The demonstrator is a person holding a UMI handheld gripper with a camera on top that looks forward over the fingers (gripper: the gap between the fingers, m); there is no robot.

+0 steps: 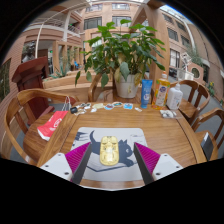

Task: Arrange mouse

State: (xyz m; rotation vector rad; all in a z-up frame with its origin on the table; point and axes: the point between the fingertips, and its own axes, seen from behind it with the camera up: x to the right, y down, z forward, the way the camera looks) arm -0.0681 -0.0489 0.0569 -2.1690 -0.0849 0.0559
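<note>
A pale yellow mouse lies on a grey mouse mat with a dark cat figure, on a wooden table. My gripper is open. Its two fingers, with magenta pads, stand either side of the mouse with a gap at each side. The mouse rests on the mat between the fingers.
A potted plant stands at the table's far edge with a blue can, bottles and small items beside it. A red-and-white object lies on the left chair. Wooden chairs surround the table.
</note>
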